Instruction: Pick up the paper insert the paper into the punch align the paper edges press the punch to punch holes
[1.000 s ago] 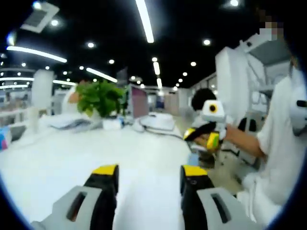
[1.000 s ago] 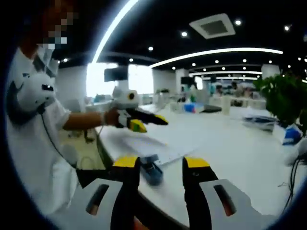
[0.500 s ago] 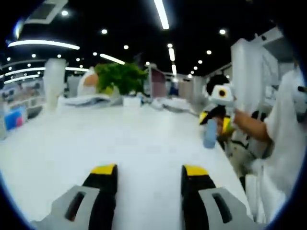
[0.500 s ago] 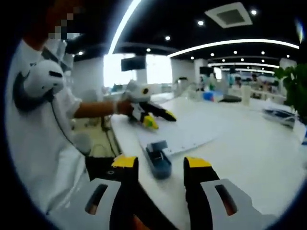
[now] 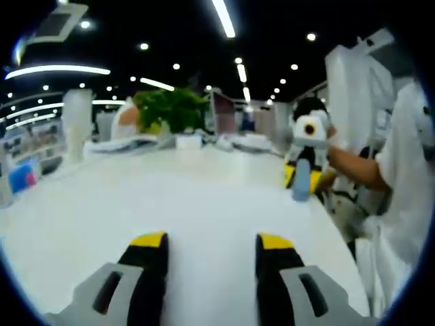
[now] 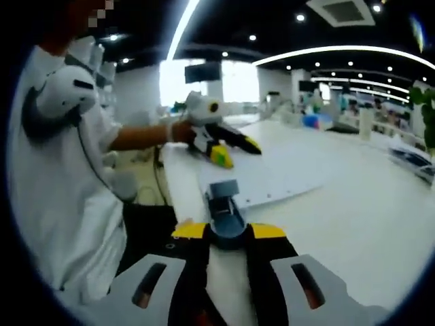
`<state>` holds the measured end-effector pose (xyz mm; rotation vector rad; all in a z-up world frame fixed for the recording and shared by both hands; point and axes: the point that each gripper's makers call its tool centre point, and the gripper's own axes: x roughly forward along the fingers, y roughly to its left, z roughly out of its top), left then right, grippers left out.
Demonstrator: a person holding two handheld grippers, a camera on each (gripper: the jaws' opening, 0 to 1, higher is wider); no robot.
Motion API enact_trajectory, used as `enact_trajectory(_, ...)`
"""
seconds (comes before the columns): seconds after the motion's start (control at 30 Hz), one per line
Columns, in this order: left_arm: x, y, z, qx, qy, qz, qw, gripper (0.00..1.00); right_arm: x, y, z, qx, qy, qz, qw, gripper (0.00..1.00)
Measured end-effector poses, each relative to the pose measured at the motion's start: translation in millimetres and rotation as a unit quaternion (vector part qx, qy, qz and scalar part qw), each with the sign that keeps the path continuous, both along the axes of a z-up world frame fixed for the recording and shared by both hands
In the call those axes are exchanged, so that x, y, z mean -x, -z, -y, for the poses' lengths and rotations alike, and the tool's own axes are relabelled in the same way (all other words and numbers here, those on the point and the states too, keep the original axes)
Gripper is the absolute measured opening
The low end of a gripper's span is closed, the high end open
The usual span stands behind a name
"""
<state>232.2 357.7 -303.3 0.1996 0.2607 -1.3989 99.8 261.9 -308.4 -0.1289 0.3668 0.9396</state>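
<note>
In the right gripper view the right gripper (image 6: pixel 228 234) is closing its jaws on the blue hole punch (image 6: pixel 224 216), whose long axis is running away toward the paper (image 6: pixel 272 173) lying just beyond, while the left gripper (image 6: pixel 234 146), jaws parted and empty, is hovering at the paper's far left edge.

Two grippers are seen: the left gripper (image 6: pixel 234 146) and the right gripper (image 6: pixel 228 231). One blue hole punch (image 6: pixel 225 214) and one paper sheet (image 6: pixel 285 173) are counted on one white table (image 6: pixel 367 217). One potted plant (image 5: pixel 170 112) is seen.
</note>
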Motion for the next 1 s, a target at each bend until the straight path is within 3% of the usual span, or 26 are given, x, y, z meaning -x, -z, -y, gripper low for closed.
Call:
enact_trajectory(0.4, -1.9, 0.6, 1.7, 0.001, -0.005, -0.003, 1.0000, 0.46, -15.3, -1.5, 12.8, 0.002, 0.031, -0.003, 0.9995, 0.24)
enact_trajectory(0.63, -2.5, 0.8, 2.5, 0.001, -0.004, -0.001, 1.0000, 0.45, -34.1, -2.2, 20.5, 0.007, 0.070, -0.004, 0.9975, 0.24)
enact_trajectory(1.0, -4.2, 1.0, 2.8, 0.001, -0.005, 0.005, 1.0000, 0.43, -70.6, -2.3, 45.8, 0.035, 0.171, 0.004, 0.9846, 0.23)
